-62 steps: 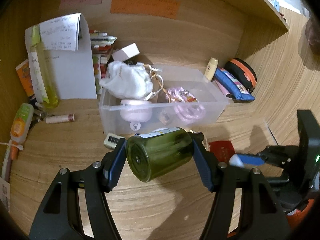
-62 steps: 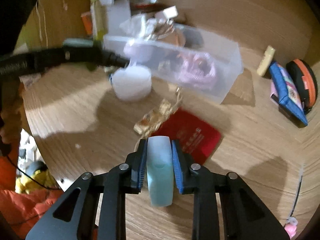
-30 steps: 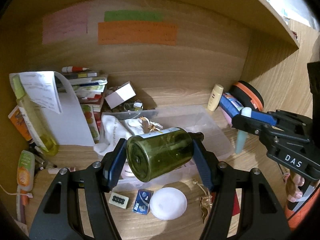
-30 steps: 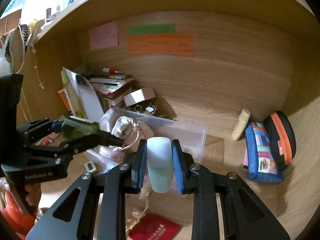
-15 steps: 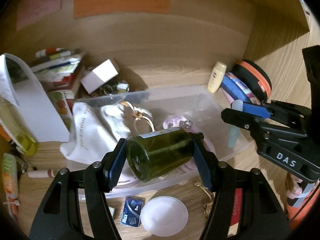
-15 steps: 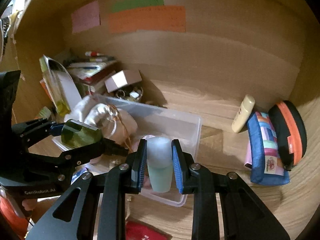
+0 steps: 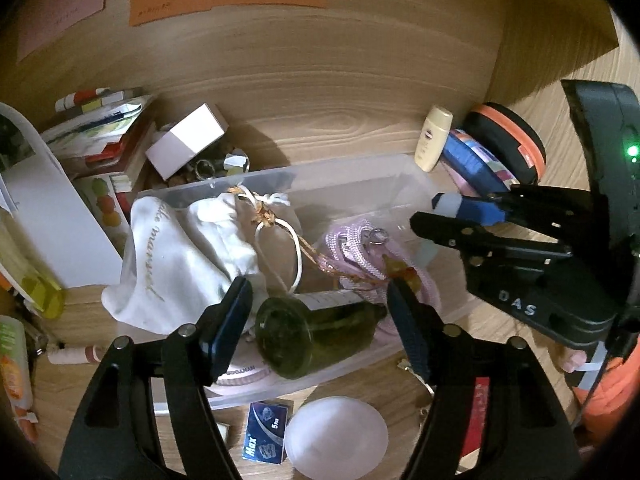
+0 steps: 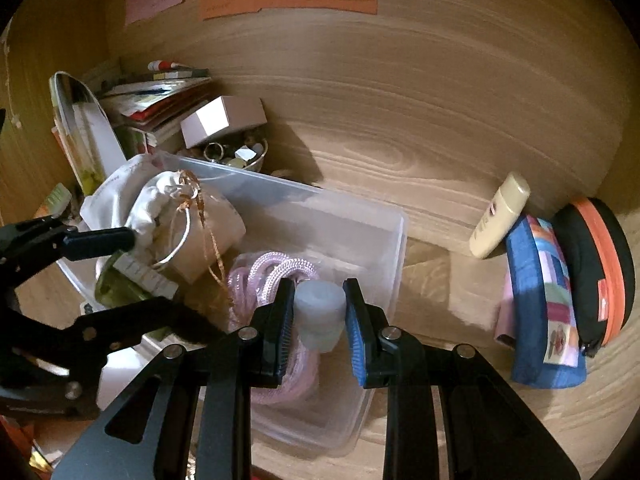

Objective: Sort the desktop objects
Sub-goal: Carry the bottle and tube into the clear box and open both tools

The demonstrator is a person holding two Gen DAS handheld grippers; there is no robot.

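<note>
A clear plastic bin (image 7: pixel 360 364) (image 8: pixel 394 256) holds a white drawstring pouch (image 7: pixel 180 252) (image 8: pixel 188 220) and a pink cord (image 7: pixel 356 256) (image 8: pixel 272 276). My left gripper (image 7: pixel 320 312) is open over the bin's front; the dark green bottle (image 7: pixel 316 336) (image 8: pixel 120 280) lies in the bin between and below its spread fingers, free of them. My right gripper (image 8: pixel 319 312) stands over the bin's right part, its jaws slightly apart around a pale frosted bottle (image 8: pixel 320 314) (image 7: pixel 444 204), which seems loose between them.
In front of the bin lie a white round lid (image 7: pixel 336 436), a blue Max box (image 7: pixel 266 430) and a red booklet (image 7: pixel 480 400). Right of the bin are a cream tube (image 8: pixel 500 216), a blue pouch (image 8: pixel 544 304) and an orange-black case (image 8: pixel 600 272). Books, papers and a white box (image 8: pixel 224 120) stand at left.
Both grippers moved down over the bin. My left gripper opened and the green bottle dropped into the bin. My right gripper's jaws widened around the frosted bottle.
</note>
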